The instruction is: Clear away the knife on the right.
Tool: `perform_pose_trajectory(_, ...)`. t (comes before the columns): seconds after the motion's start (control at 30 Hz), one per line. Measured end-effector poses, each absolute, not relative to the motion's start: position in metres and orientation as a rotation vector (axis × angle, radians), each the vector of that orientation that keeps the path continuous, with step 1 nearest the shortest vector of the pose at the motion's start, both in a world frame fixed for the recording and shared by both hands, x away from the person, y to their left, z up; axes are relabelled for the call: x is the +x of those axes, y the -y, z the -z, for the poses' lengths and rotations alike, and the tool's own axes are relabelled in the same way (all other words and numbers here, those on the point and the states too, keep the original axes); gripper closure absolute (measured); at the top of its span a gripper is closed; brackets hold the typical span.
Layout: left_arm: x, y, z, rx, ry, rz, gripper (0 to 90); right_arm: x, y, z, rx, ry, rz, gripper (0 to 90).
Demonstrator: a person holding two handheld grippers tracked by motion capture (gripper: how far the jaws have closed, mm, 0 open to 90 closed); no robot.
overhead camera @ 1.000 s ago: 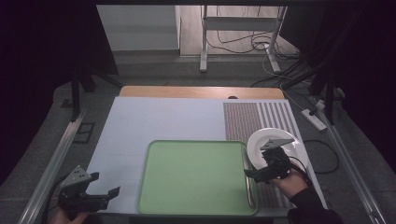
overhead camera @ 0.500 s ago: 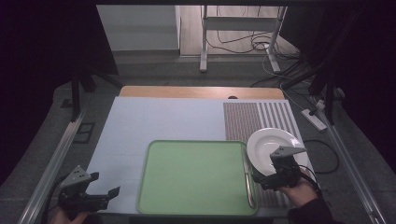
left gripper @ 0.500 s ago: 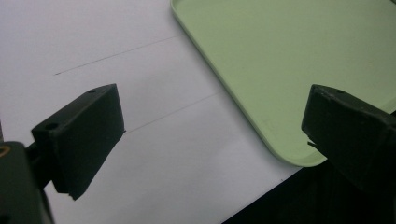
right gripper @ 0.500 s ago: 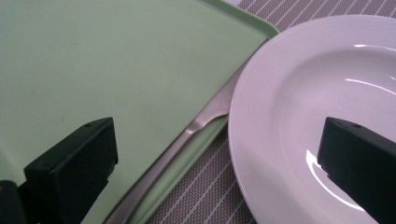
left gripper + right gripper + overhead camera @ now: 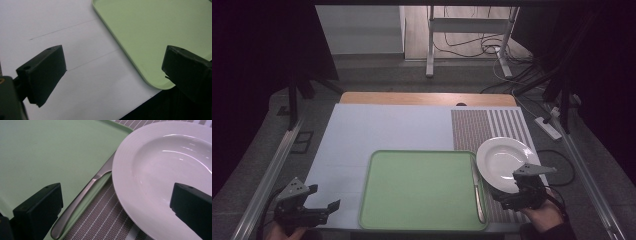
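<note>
A green tray (image 5: 422, 187) is taken as the landmark; it lies flat on a pale table sheet (image 5: 377, 130) at the near edge of the table. A white plate (image 5: 504, 161) is seen just beside the tray's right rim, resting on a striped placemat (image 5: 489, 127) that runs along the tray's right side and beyond its far right corner. A metal utensil (image 5: 477, 187) is laid along the tray's right rim; in the right gripper view its handle (image 5: 82, 195) is seen resting on that rim, with its upper end passing under the plate's edge (image 5: 117, 182), so that the kind of utensil cannot be told. The right gripper (image 5: 507, 200) is held at the tray's near right corner, close to the plate's near edge; its 2 jaws are spread wide, with nothing between them, and in its own view 1 jaw stands over the tray (image 5: 37, 150) and the other over the plate. The left gripper (image 5: 324, 210) is held off the tray's near left corner, above the table sheet; its 2 jaws are likewise spread apart and empty, and the tray's rounded corner (image 5: 155, 82) is seen between them in the left gripper view. No brand, label or writing can be read on the tray, the plate, the utensil or the grippers.
</note>
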State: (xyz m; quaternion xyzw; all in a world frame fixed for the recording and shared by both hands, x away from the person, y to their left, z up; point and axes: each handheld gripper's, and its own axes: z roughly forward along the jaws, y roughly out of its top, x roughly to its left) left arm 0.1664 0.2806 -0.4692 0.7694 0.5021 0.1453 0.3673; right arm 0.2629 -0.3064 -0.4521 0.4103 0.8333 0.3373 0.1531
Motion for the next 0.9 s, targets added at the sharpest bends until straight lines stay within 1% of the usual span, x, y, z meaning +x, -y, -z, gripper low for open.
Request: perform_pose_trajectory(0.9, 0.167, -0.281, 0.469, 1.969, -1.301, -0.373, 4.5, 0.243, 0.324, 0.446, 1.238, -2.323, -0.936, 0.0)
